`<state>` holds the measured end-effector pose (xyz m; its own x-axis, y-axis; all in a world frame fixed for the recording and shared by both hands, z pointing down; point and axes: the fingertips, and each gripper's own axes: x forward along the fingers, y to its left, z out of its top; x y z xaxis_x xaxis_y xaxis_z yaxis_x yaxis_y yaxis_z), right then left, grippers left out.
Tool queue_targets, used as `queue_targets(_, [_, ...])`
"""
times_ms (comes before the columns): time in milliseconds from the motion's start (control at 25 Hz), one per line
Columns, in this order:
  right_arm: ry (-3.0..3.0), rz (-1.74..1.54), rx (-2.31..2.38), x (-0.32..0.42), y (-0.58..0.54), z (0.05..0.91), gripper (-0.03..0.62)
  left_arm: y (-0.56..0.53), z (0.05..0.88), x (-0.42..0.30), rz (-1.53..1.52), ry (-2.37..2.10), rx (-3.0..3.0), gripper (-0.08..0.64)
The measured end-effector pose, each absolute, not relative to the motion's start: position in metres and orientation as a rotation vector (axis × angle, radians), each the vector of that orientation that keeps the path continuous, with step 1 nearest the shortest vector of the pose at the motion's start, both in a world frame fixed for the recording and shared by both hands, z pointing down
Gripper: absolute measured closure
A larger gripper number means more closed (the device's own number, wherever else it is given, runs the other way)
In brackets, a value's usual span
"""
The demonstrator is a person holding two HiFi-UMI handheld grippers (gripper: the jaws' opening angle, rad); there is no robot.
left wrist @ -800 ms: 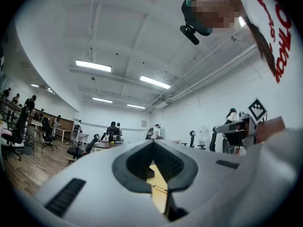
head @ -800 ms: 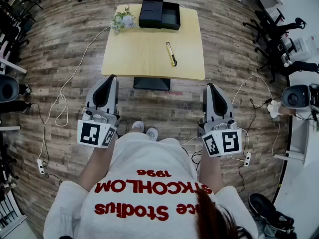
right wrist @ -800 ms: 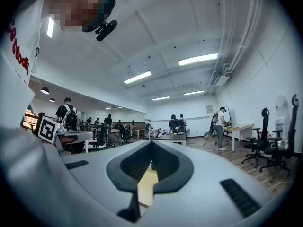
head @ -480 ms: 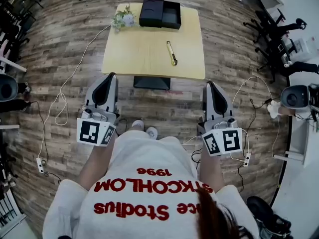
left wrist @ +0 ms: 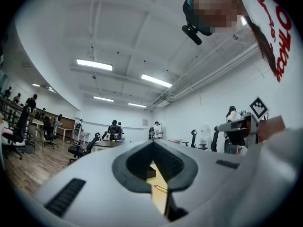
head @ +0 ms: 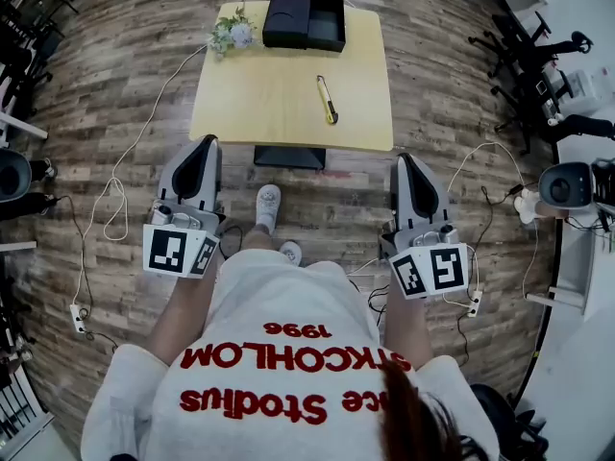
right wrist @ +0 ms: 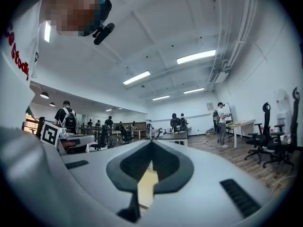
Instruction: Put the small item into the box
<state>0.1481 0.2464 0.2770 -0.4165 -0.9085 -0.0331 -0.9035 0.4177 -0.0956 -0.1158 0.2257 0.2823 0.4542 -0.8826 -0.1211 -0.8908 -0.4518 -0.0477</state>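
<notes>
Wooden floor [head: 115, 94] planks spread under everything, crossed by loose white cables. On them stood a pale wooden surface [head: 269, 104]. Nearest the head camera, a white sweatshirt [head: 288, 353] carried red print seen upside down. "1996" read clearly, while the longer words below it were partly cut off by folds and dark hair.

Both grippers were held over the floor, short of the surface's near edge and well apart from each other. The left gripper [head: 207, 142] had its jaws together on nothing, as its own view [left wrist: 152, 144] confirmed. The right gripper [head: 402, 159] was likewise closed and empty [right wrist: 151, 144]. Each bore a cube of black-and-white square markers with no lettering.

At the surface's far edge lay an open black box [head: 306, 20], its inside too dark to read. A small bunch of flowers [head: 229, 35] sat just left of it. The small item [head: 328, 101], slim, yellow and black, lay alone right of the surface's centre, well apart from the box and too small to show any label.
</notes>
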Motion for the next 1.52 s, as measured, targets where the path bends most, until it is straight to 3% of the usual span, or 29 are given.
queue_targets(1040, [2.481,-0.137,-1.78,0.12,0.08,0.275,0.588,0.026,0.279,-0.141,0.164,1.444,-2.696,0.554])
queue_targets(1520, [2.495,-0.209,-1.824,0.116,0.04,0.287,0.588,-0.015,0.296,-0.148,0.124,1.457,-2.746,0.554])
